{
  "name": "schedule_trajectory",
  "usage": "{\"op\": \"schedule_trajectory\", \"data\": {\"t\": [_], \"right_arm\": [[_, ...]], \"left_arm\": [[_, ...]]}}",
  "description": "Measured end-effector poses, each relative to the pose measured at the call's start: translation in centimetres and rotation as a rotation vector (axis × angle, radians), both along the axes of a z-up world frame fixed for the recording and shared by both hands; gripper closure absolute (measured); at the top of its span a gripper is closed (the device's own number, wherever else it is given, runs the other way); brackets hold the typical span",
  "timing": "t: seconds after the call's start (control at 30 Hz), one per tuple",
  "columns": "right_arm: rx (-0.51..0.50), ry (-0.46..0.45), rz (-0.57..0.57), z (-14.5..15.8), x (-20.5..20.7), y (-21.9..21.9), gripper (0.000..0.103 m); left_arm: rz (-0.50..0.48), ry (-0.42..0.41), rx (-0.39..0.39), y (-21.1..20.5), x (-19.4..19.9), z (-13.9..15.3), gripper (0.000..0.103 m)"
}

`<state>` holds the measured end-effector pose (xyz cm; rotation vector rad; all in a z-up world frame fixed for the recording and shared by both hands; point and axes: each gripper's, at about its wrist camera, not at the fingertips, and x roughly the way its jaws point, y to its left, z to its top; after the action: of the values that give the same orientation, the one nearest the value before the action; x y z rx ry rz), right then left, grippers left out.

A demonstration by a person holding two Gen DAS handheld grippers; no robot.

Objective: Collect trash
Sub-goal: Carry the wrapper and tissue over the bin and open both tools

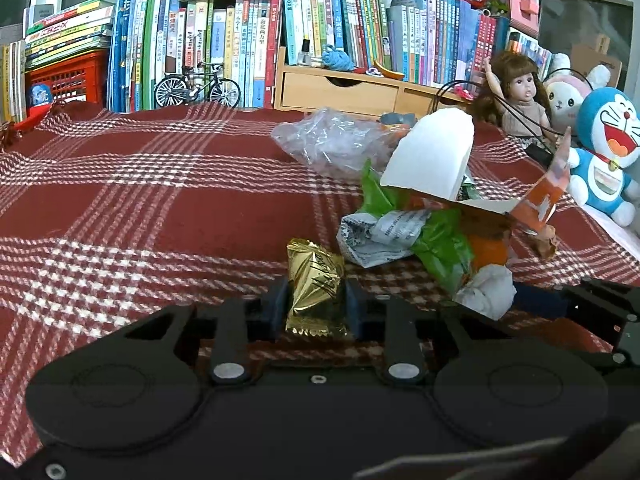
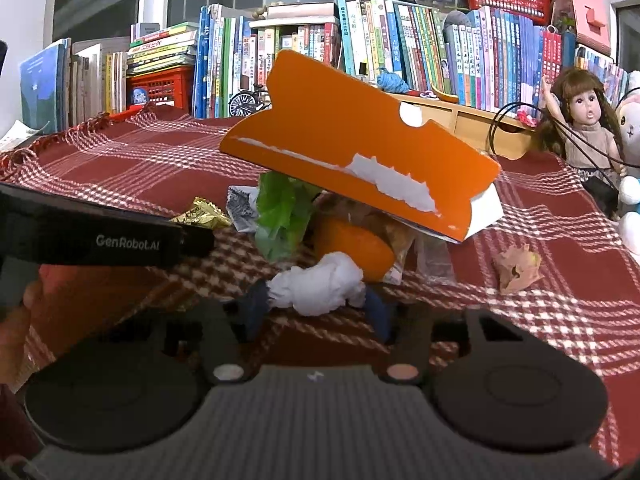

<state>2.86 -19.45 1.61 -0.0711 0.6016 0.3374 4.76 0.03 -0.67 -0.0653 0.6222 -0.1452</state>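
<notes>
The left gripper (image 1: 315,306) pinches a crinkled gold foil wrapper (image 1: 314,280) by its lower half, so the slick foil could slide out if it is lifted fast. The right gripper (image 2: 316,300) has its dark blue fingers (image 2: 256,304) set narrow against both sides of a crumpled white tissue wad (image 2: 318,288); I judge this a soft hold that could tear or shed part of the tissue. At twelve o'clock from the tissue lies the rest of the trash: an orange rounded piece (image 2: 352,248), a green plastic scrap (image 2: 280,208) and a torn orange cardboard box (image 2: 360,152) propped over them, which may topple if the tissue drags. A brown crumpled scrap (image 2: 518,268) sits apart at three o'clock on the red plaid cloth (image 2: 560,320).
</notes>
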Motion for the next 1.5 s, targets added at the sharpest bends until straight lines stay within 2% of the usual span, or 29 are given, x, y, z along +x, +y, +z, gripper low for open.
{"op": "schedule_trajectory", "data": {"t": [0.13, 0.23, 0.7, 1.1, 1.33, 1.5], "right_arm": [[0.015, -0.001, -0.01, 0.2, -0.4, -0.2, 0.061], [0.017, -0.005, -0.01, 0.5, -0.5, -0.2, 0.064], [0.044, -0.027, 0.001, 2.0, -2.7, -0.6, 0.064], [0.116, 0.006, 0.051, 2.2, -8.0, -0.7, 0.064], [0.102, 0.057, 0.077, 1.2, -12.8, -0.6, 0.064], [0.089, 0.151, 0.101, -1.1, -15.1, -0.4, 0.064]], "left_arm": [[-0.009, -0.016, 0.009, -0.2, -0.7, 0.5, 0.076], [-0.011, -0.027, 0.008, -0.2, -1.4, 0.9, 0.076], [-0.028, -0.074, 0.009, 0.3, -5.4, 2.8, 0.076], [-0.069, -0.062, -0.026, 0.6, -12.7, 2.4, 0.076], [-0.08, 0.014, -0.043, 1.7, -16.9, 1.3, 0.076], [-0.085, 0.105, 0.001, 2.0, -18.9, -1.2, 0.076]]}}
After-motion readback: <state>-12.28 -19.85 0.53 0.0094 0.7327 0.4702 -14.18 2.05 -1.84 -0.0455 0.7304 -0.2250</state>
